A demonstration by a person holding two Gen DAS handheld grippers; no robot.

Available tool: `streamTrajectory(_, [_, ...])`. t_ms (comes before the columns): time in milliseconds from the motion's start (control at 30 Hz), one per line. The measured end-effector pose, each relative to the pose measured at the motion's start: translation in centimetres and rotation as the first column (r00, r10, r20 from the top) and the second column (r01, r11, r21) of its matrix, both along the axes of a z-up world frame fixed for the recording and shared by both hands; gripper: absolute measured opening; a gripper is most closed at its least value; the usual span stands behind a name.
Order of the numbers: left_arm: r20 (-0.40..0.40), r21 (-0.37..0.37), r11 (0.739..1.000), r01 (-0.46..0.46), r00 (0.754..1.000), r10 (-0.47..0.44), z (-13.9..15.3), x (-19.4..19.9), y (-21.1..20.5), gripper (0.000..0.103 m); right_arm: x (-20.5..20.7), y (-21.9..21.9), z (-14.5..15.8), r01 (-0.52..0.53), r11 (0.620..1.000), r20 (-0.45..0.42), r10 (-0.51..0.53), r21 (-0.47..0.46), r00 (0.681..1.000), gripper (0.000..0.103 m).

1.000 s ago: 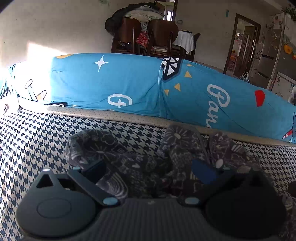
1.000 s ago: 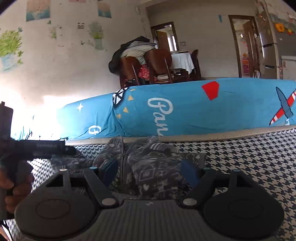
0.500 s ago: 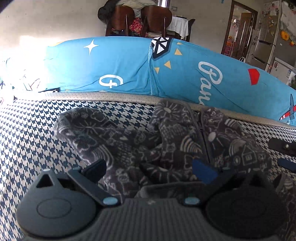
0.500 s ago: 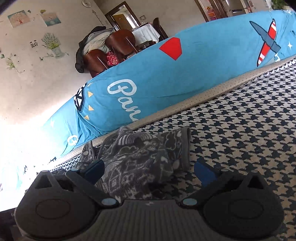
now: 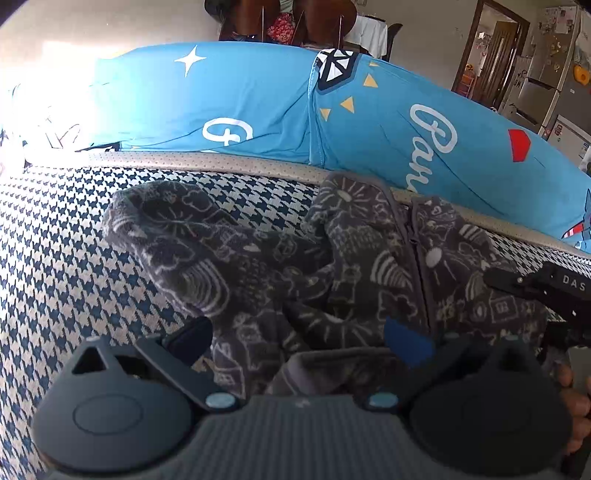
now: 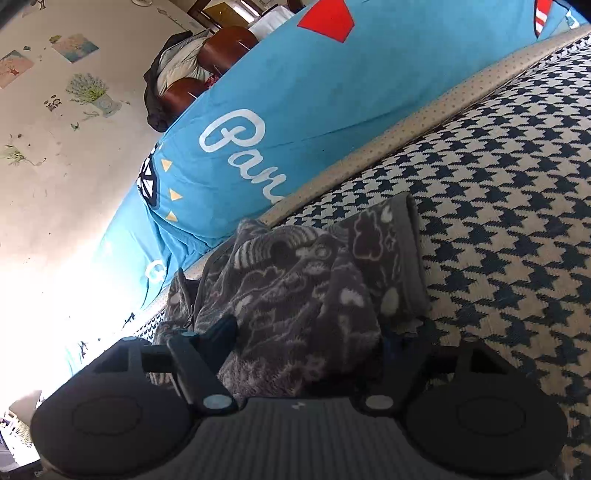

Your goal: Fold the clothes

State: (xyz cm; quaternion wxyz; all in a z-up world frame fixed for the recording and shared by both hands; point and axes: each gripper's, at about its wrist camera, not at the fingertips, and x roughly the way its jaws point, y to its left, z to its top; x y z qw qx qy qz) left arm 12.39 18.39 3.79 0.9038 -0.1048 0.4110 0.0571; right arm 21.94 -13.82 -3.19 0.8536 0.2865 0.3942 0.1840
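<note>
A dark grey fleece garment (image 5: 369, 258) with white doodles and a front zip lies crumpled on the houndstooth sofa seat (image 5: 55, 258). One sleeve (image 5: 166, 229) stretches to the left. My left gripper (image 5: 297, 341) is open just over the near hem, with fabric between its fingers. In the right wrist view the garment's right sleeve (image 6: 303, 280) bulges between the jaws of my right gripper (image 6: 306, 339), which are closing. That fabric hides the right finger, and the left fingertip (image 6: 221, 332) sits at the fabric's edge. The right gripper (image 5: 546, 291) also shows at the right edge of the left wrist view.
A blue printed cover (image 5: 240, 96) drapes the sofa back right behind the garment. Houndstooth seat (image 6: 517, 221) stretches away to the right of the garment. Wooden chairs (image 5: 280, 18), a doorway (image 5: 491, 48) and a fridge (image 5: 554, 92) stand far behind. A hand (image 5: 572, 387) holds the right gripper.
The right gripper rolled, sank and moved onto the garment's right sleeve, its jaws widening then narrowing around it. The left gripper tipped down a little; the right gripper came into its view.
</note>
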Motion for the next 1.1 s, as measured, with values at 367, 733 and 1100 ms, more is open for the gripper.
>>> streamTrajectory(367, [-0.030,0.005,1.000,0.000,1.000,0.000,-1.1,0.5,-0.2,0.103,-0.9,-0.2,2.7,0.094,0.994,0.161,-0.083,-0.062,0.983,0.017])
streamTrajectory(733, [-0.017,0.017,0.999,0.036,0.999,-0.035,-1.0,1.0,-1.9,0.103,-5.1,-4.2,9.5,0.536,0.753,0.572,-0.264,-0.381,0.777,0.008])
streamTrajectory(1100, [-0.017,0.052,0.998,0.042,0.999,-0.041,-1.3,1.1,-2.6,0.103,-2.7,-9.3,5.9,0.359,0.893,0.279,-0.284,-0.271,0.917,0.012])
